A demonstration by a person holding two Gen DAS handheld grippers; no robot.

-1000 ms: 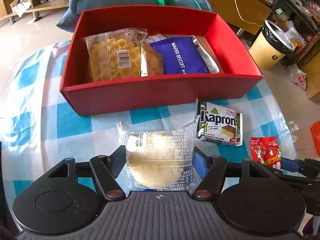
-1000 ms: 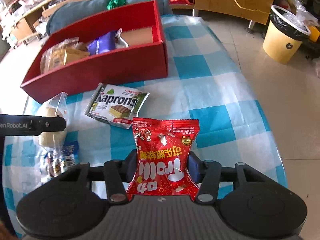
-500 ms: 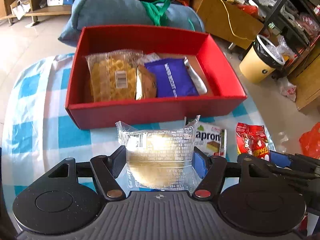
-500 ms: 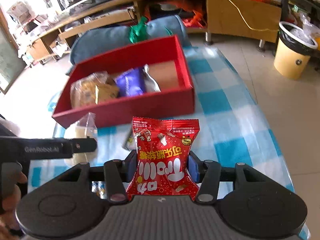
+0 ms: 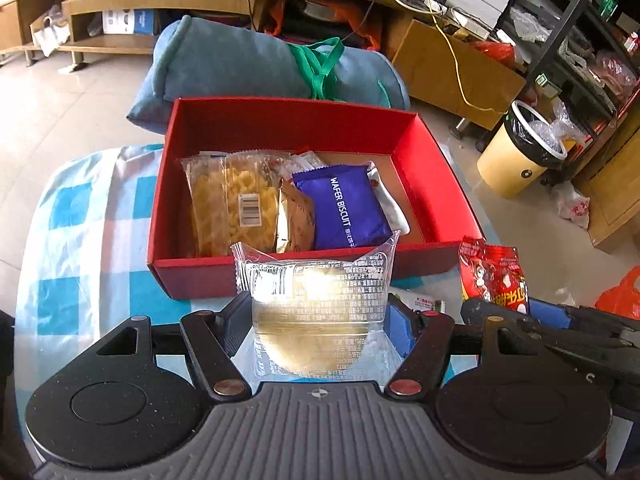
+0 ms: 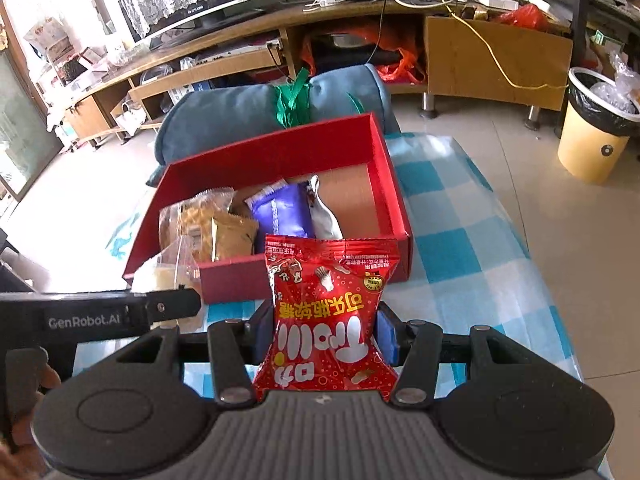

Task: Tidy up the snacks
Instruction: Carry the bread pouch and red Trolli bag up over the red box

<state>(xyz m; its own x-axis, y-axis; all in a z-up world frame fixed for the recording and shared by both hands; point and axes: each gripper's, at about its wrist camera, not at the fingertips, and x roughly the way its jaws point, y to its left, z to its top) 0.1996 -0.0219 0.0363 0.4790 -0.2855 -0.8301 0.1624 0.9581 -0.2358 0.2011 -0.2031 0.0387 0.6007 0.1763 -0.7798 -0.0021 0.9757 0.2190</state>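
Observation:
My left gripper (image 5: 318,316) is shut on a clear-wrapped round cake (image 5: 316,312), held above the table just in front of the red box (image 5: 440,184). My right gripper (image 6: 324,328) is shut on a red candy bag (image 6: 326,312), also lifted before the red box (image 6: 384,172). Inside the box lie a yellow snack bag (image 5: 232,204), a brown packet (image 5: 296,216), a purple wafer biscuit pack (image 5: 340,206) and a white packet (image 5: 390,204). The box's right end shows bare floor (image 6: 352,204). The red bag (image 5: 494,276) appears at the right in the left wrist view.
The box stands on a blue-and-white checked cloth (image 6: 460,248). A rolled blue cushion (image 5: 248,64) lies behind the box. A yellow bin (image 5: 520,152) stands on the floor at the right. A corner of a white wafer pack (image 5: 420,302) shows on the cloth under my left gripper.
Both grippers have risen with their packs and tilted up, so the box sits lower in view and more of the room shows. The Kaprons wafer pack has dropped almost out of sight.

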